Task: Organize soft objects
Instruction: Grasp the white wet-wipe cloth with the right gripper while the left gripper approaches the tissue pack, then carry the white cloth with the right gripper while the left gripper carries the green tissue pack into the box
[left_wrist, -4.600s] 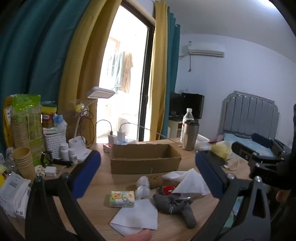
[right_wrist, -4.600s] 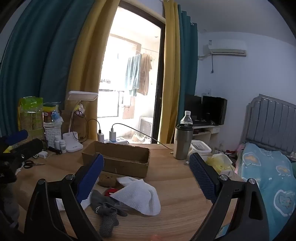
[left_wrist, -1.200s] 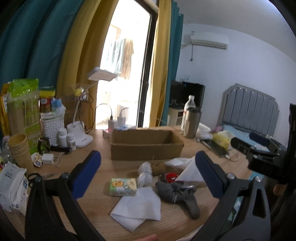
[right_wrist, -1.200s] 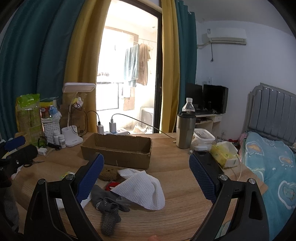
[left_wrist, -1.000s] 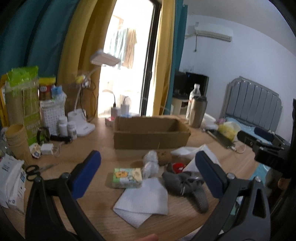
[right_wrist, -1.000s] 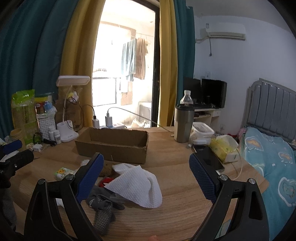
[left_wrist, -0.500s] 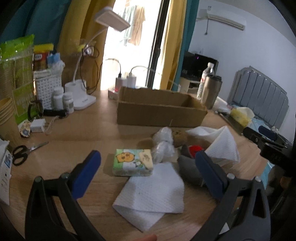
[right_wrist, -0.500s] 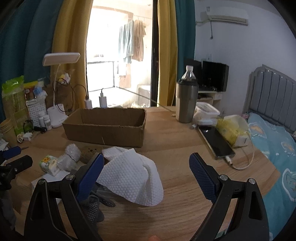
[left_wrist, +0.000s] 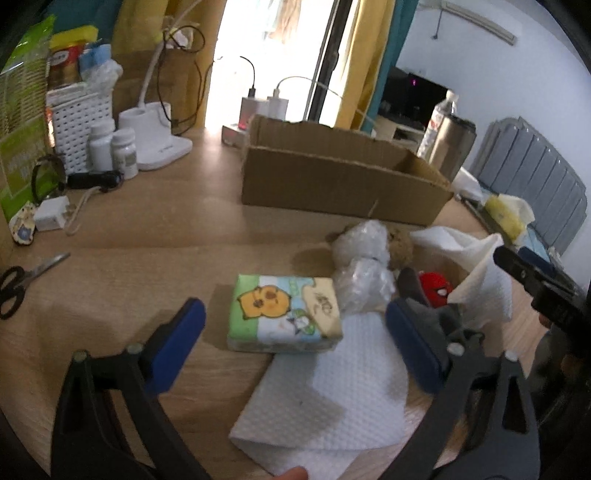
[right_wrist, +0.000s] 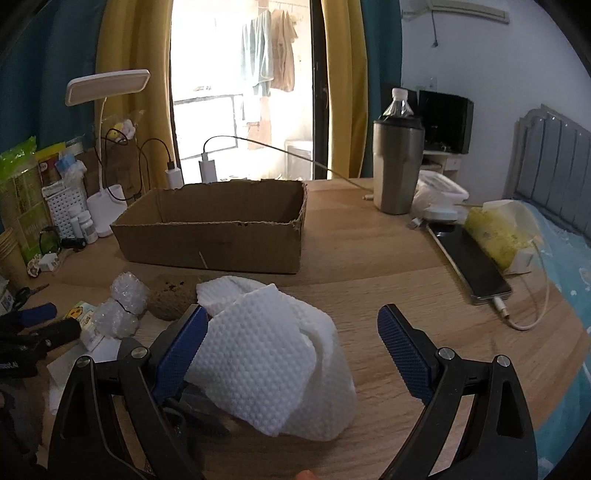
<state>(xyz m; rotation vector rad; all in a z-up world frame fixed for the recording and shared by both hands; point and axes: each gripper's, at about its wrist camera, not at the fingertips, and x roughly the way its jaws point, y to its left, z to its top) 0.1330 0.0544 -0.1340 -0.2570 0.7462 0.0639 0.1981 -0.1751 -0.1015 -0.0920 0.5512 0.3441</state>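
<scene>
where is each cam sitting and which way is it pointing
Left wrist: on the left hand-held gripper, looking forward and down at the tissue pack between its closing fingers, not yet touched; the right hand-held gripper pokes in at the right edge.
Right wrist: on the right hand-held gripper, looking across the table at the white cloth; its fingers stand open and the left hand-held gripper shows at the left edge.
Shared: cardboard box, bubble wrap, tissue pack, white cloth, tumbler.

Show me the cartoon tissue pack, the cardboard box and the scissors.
tissue pack (left_wrist: 282, 314), left wrist view, printed top face
cardboard box (right_wrist: 210, 242), right wrist view, front wall
scissors (left_wrist: 13, 286), left wrist view, black handles
</scene>
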